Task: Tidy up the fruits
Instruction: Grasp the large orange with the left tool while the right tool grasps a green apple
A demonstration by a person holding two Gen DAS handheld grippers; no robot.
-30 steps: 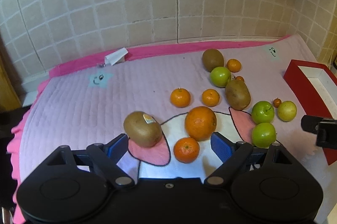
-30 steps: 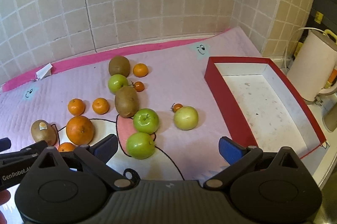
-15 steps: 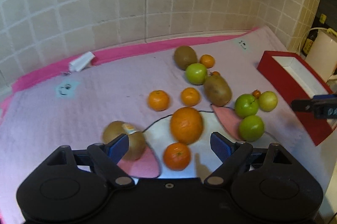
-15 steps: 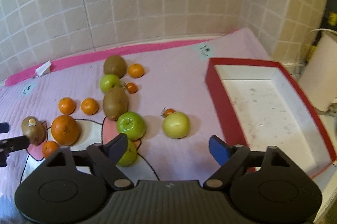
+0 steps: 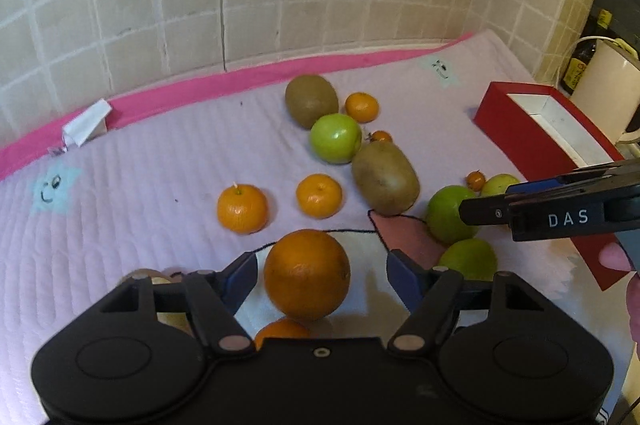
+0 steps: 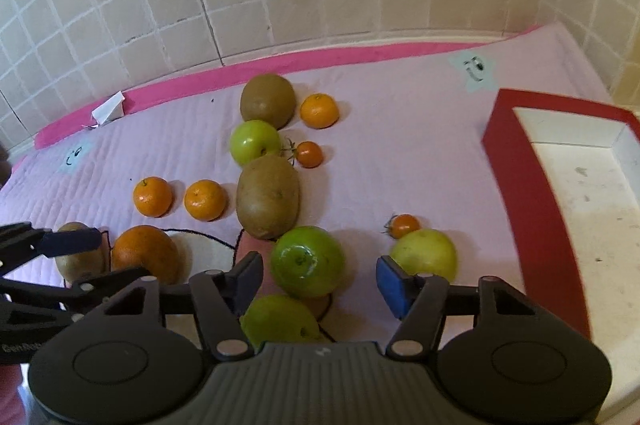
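A large orange [image 5: 306, 273] lies on the pink mat between the fingers of my left gripper [image 5: 322, 279]. Its jaws are closing, with a gap left on both sides of the orange. In the right wrist view a green apple [image 6: 308, 261] sits between the fingers of my right gripper [image 6: 322, 281]. Those jaws are closing too, and the blue pads stand clear of the apple. A second green apple [image 6: 280, 321] lies just below it, partly hidden by the gripper body. The red box [image 6: 532, 193] with a white inside stands at the right.
Kiwis [image 6: 268, 197], mandarins [image 6: 205, 199], cherry tomatoes [image 6: 405, 225] and a yellow-green apple [image 6: 426, 255] are scattered over the mat. A folded paper [image 5: 86, 123] lies by the tiled wall. A white kettle [image 5: 604, 85] stands behind the box.
Both grippers came down and forward toward the fruit, and their jaws narrowed. The orange now lies between the left fingers and the green apple between the right ones.
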